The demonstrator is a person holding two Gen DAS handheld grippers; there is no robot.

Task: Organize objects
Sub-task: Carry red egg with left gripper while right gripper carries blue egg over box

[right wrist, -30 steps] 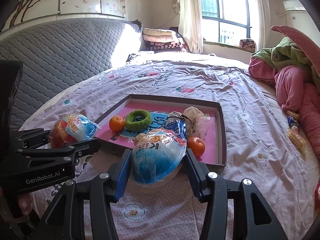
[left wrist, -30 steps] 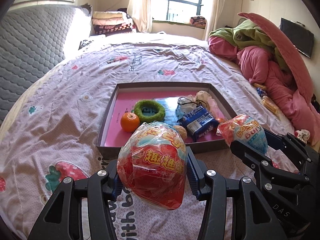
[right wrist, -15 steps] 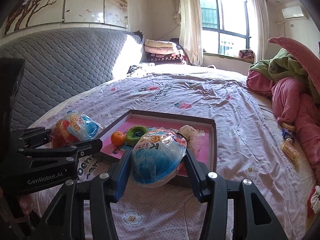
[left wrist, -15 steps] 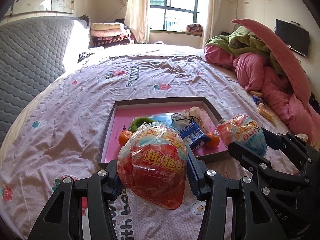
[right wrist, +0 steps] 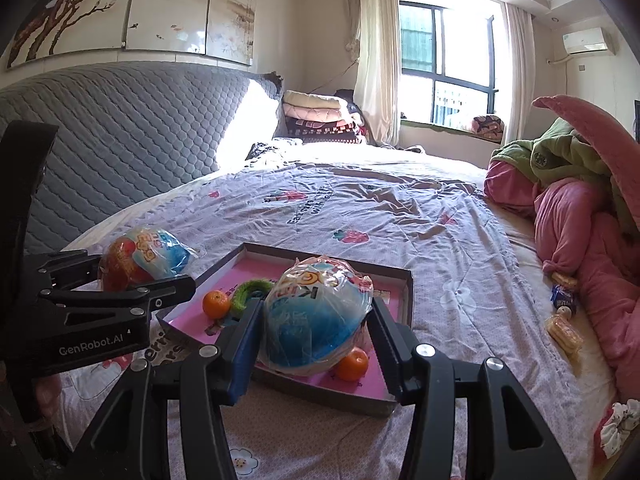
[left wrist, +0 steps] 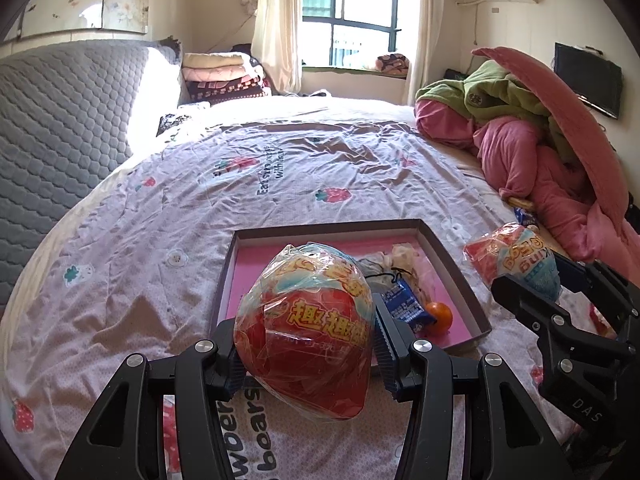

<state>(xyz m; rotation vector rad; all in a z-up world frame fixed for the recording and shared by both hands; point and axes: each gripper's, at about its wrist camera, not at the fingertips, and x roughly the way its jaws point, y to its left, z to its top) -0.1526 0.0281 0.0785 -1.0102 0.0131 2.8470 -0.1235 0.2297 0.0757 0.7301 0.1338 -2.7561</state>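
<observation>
A glossy, egg-shaped toy in crinkled plastic wrap, its red half (left wrist: 304,340) forward, is clamped in the left gripper (left wrist: 306,354) above the bed's near edge. A matching egg, blue half (right wrist: 316,316) forward, is pinched in the right gripper (right wrist: 314,332). Beyond both lies a shallow rectangular cardboard tray (right wrist: 408,280) with a pink floor, holding tangerines (right wrist: 216,304), a fuzzy green ring (right wrist: 248,290) and a blue packet (left wrist: 404,304), on the strawberry-print bedsheet (left wrist: 280,168).
</observation>
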